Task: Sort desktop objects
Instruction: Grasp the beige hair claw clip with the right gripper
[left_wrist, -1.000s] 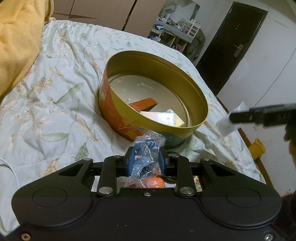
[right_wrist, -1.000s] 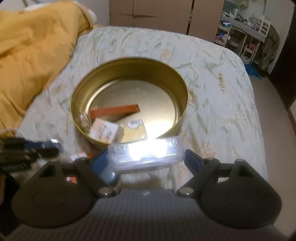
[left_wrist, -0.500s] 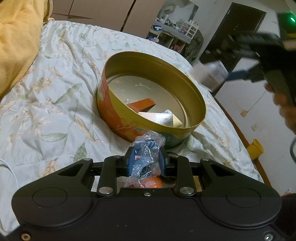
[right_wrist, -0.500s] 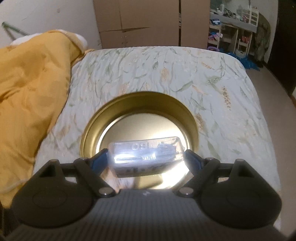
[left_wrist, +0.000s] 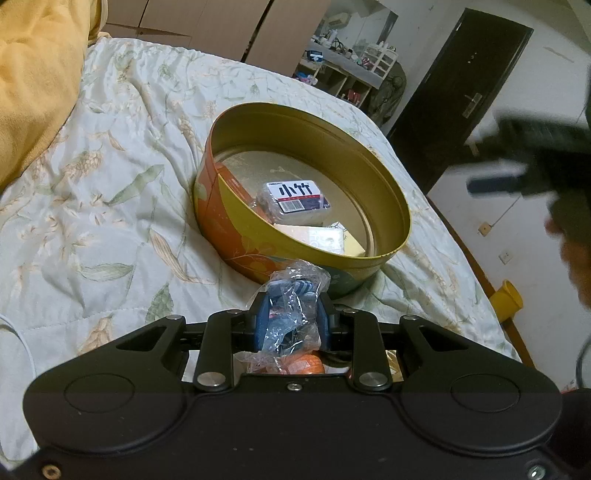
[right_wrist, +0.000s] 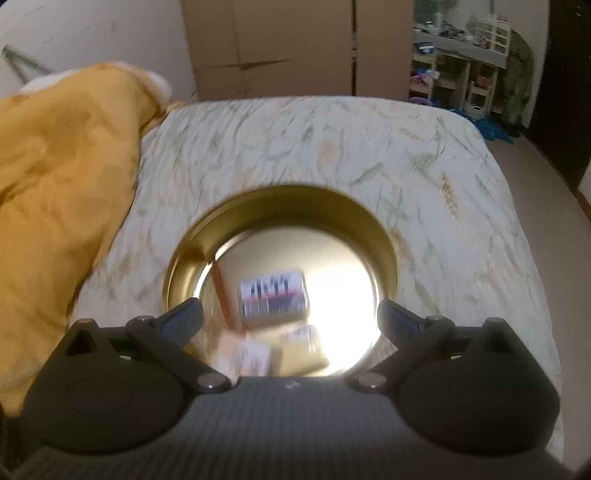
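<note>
A round gold tin (left_wrist: 391, 206) with an orange outside sits on the bed. Inside it lie a clear plastic box with a white label (left_wrist: 295, 194), an orange strip and pale cards (left_wrist: 325, 236). My left gripper (left_wrist: 291, 314) is shut on a crinkled clear plastic bag (left_wrist: 295, 295) with blue contents, just in front of the tin's near wall. My right gripper (right_wrist: 290, 317) is open and empty above the tin (right_wrist: 280, 199); the labelled box (right_wrist: 271, 295) lies blurred below it. The right gripper also shows blurred in the left wrist view (left_wrist: 495, 184).
The tin rests on a pale floral quilt (left_wrist: 92, 221). A yellow blanket (right_wrist: 55, 206) is heaped on the left. Cardboard boxes (right_wrist: 273, 48) stand behind the bed, and a dark door (left_wrist: 461, 96) and yellow object (left_wrist: 511, 299) are to the right.
My right gripper opened and let go of the clear plastic box, which now lies in the tin. The left gripper has held still with its bag.
</note>
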